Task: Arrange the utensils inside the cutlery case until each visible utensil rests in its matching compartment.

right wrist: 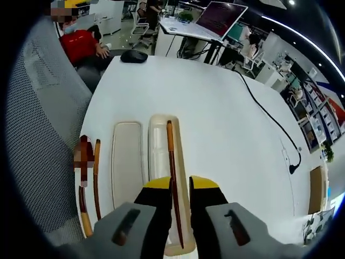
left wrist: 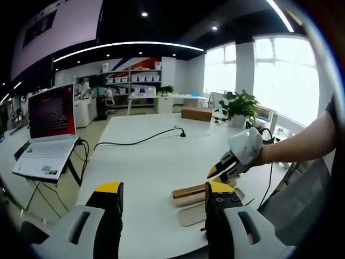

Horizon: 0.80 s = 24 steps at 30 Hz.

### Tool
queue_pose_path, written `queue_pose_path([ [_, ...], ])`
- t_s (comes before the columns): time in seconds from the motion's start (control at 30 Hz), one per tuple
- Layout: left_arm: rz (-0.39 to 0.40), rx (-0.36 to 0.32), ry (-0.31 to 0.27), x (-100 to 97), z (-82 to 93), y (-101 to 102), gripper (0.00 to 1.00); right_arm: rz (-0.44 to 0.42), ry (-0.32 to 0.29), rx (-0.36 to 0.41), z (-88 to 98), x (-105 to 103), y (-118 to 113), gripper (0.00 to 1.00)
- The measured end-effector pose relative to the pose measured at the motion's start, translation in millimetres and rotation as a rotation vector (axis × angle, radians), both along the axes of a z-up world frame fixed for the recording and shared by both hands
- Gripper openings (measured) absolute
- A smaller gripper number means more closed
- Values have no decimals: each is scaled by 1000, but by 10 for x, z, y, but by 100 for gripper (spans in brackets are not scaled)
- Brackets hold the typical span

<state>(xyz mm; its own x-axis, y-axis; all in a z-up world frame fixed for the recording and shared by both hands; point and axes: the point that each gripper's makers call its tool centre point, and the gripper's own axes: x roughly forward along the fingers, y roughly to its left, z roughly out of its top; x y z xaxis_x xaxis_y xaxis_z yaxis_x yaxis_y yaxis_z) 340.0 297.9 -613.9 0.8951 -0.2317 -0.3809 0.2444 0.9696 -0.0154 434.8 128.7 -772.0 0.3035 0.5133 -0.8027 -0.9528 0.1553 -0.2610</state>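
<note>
On the white bench (right wrist: 215, 108), the case (right wrist: 161, 162) lies lengthwise ahead. The right gripper (right wrist: 180, 186) fingers seemingly pinch a chopstick (right wrist: 171, 162) along it. The left gripper (left wrist: 161, 197) fingers are spread.

Chopstick (right wrist: 171, 162) in case (right wrist: 157, 135), lid (right wrist: 127, 162) beside, utensils (right wrist: 96, 178) beyond lid

I see a white table (right wrist: 215, 118). On it the case (right wrist: 160, 141) is cream, and left of the case its lid (right wrist: 127, 162) is the same cream. The chopstick (right wrist: 171, 162) over the case is dark reddish brown with a lighter orange-brown top end. Left of the lid, a second stick (right wrist: 96, 175) is brown. My right gripper (right wrist: 180, 186) has black jaws with yellow tips on a grey body; my left gripper (left wrist: 161, 194) matches. Beyond the case a black cable (right wrist: 269, 121) crosses the table. The laptop (left wrist: 51, 110) screen glows red.
</note>
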Motion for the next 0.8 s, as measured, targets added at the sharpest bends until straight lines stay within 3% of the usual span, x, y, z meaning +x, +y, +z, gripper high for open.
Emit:
queue_pose_path([
  [0.8, 6, -2, -45, 4, 75, 23, 63, -74, 4, 14, 121, -192, -198, 8],
])
